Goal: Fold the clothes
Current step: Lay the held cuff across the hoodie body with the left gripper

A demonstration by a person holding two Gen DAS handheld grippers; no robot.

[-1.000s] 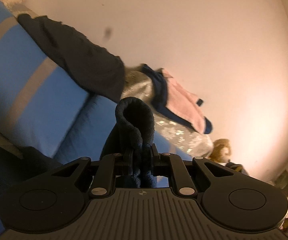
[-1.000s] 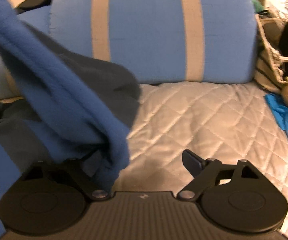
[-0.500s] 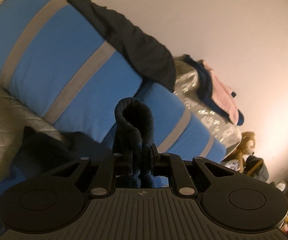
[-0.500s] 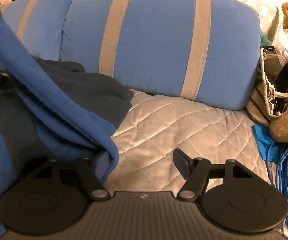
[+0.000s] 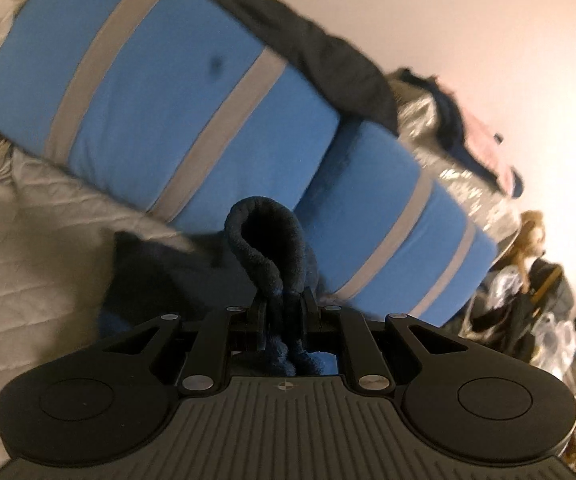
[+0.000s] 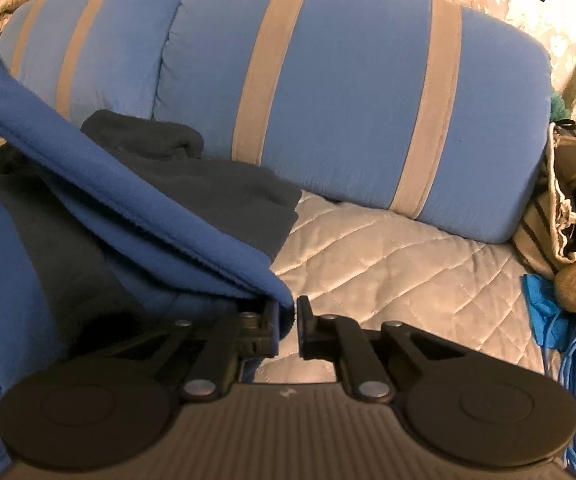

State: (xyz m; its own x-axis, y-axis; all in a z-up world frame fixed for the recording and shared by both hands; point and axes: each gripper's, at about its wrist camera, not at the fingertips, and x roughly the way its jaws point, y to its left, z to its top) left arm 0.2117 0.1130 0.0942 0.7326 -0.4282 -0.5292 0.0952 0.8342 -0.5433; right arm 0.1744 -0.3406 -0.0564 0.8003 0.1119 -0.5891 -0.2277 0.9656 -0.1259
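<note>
Blue fleece fills the lower left of the right wrist view: the garment [image 6: 135, 216], blue on one face and dark grey on the other, lies partly on the quilted cover [image 6: 388, 264] and partly lifted, its hemmed edge running in from the far left down to the right gripper [image 6: 288, 320]. Those jaws have just been closing, and a corner of the blue edge sits between them; a thin gap shows beside the right-hand pad, so the bite looks shallow and I judge it only a light pinch. The left gripper [image 5: 281, 308] is clamped on a thick dark fold of the same fleece [image 5: 265, 248], which loops up ahead of the jaws, with more of the cloth trailing down to their left onto the cover. Beyond both pairs of jaws lie the blue cushions with grey stripes [image 6: 348, 92]. To do this step well, both held points should be drawn apart evenly so the edge between them goes taut before it is laid down. The right hand should pull gently, since so little cloth is caught that a jerk could slip it free. Keeping the fold clear of the cushions would let it lie flat.
</note>
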